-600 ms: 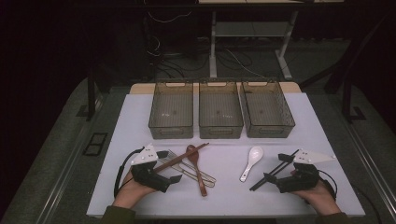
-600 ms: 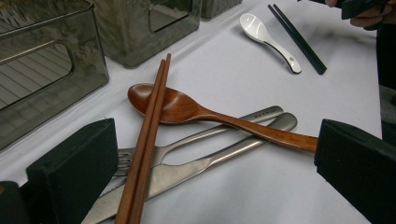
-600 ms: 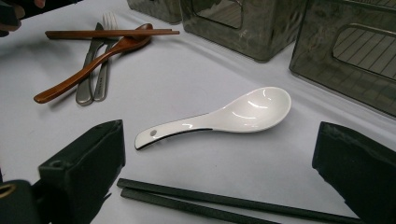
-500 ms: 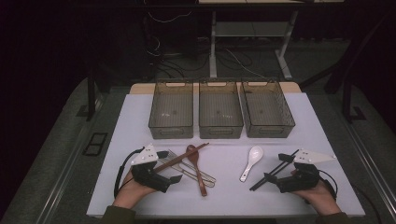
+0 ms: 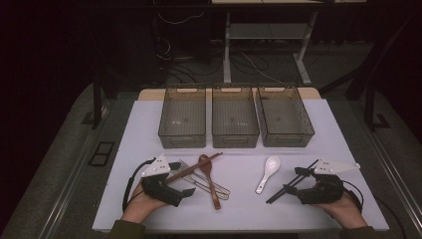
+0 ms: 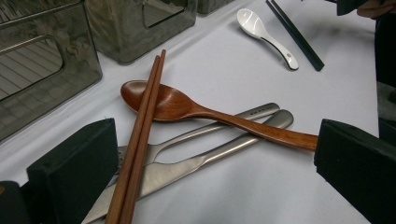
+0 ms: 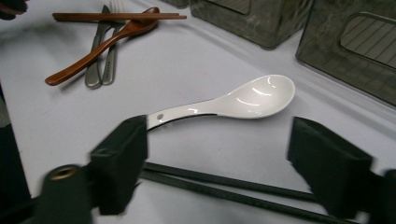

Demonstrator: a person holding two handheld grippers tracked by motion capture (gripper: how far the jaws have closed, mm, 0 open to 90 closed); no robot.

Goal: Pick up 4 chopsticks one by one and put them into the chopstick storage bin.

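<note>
On the near half of the white table point(image 5: 149, 124), two hand-held grippers rest beside two groups of cutlery. Left gripper point(image 5: 185, 185) — held in the person's left hand point(image 5: 137, 206) — has its jaws spread wide with nothing pressed between them; in the left gripper view the brown chopsticks point(image 6: 140, 140) run up between the jaws, close to the left-hand one, without being squeezed. These chopsticks lie across the bowl of the wooden spoon point(image 6: 187, 108), whose handle crosses over a steel fork point(image 6: 205, 129) and a steel knife point(image 6: 219, 149); the handle's end lies just beside the right-hand jaw.

Right gripper point(image 5: 293, 185) — held in the right hand point(image 5: 343, 209) — likewise has its jaws apart and holds nothing. In the right gripper view, the black chopsticks point(image 7: 224, 186) pass crosswise between the jaws, flat on the table, and the white spoon point(image 7: 243, 100) lies just beyond them, bowl up, its handle end near the left-hand jaw. Seen from above, the white spoon point(image 5: 267, 172) sits between the two cutlery groups, nearer the black chopsticks point(image 5: 291, 181).

Behind the cutlery, three grey bins stand side by side, touching or nearly so: left bin point(image 5: 183, 117), middle bin point(image 5: 235, 117), right bin point(image 5: 284, 117).
</note>
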